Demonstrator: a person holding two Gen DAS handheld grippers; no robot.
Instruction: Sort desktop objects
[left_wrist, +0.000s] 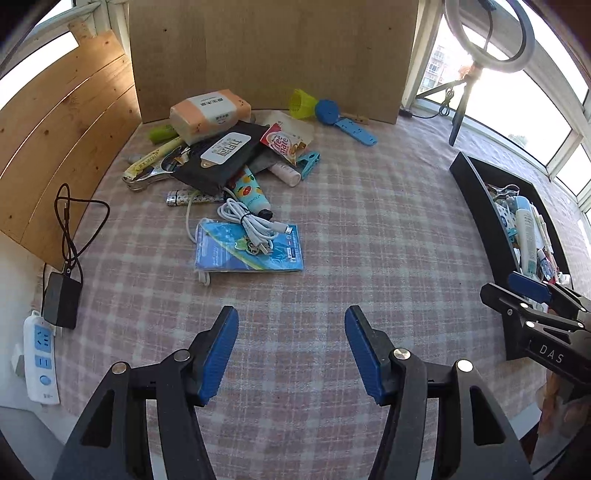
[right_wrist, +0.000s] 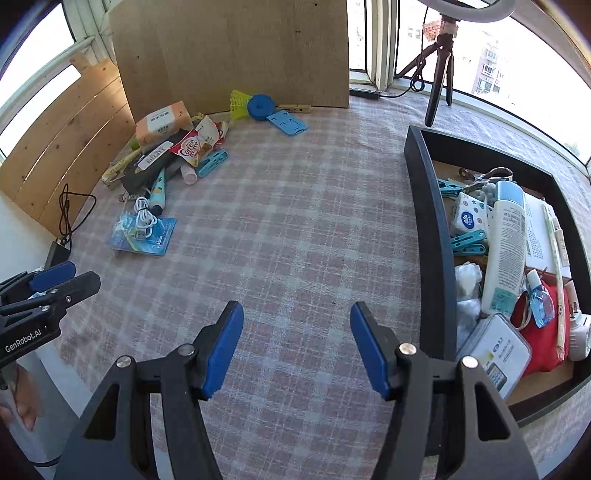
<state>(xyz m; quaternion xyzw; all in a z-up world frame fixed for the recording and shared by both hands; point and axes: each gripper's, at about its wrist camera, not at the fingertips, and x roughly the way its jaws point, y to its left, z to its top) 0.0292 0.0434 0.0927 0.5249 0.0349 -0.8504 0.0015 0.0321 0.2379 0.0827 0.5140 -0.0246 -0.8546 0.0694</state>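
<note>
1. We held both tools over bare checked tablecloth (left_wrist: 369, 229). Our left gripper (left_wrist: 291, 350) and right gripper (right_wrist: 297, 347) each stood with jaws spread and nothing between the blue pads.
2. The things left to sort lay in a heap near the cardboard backboard (left_wrist: 273, 55), well apart from both grippers. The black tray (right_wrist: 430, 236) sat at the right, already crowded.
3. A coiled white cable (left_wrist: 251, 225) rested on a blue packet (left_wrist: 251, 251). Gripping the cable could have dragged the packet along, or a loose end could have snagged.
4. The tissue pack (left_wrist: 208, 112) lay on a black pouch (left_wrist: 221, 155), with a tube (left_wrist: 253, 194) and a lighter (left_wrist: 184, 197) tucked at the pouch's edge. Pulling one might have toppled or scattered the others.
5. The tray looked full, so a fresh item could have slid off a bottle (right_wrist: 504, 251) or over the rim.
6. Our two grippers worked close together; reaching for one heap at once risked a knock.
</note>
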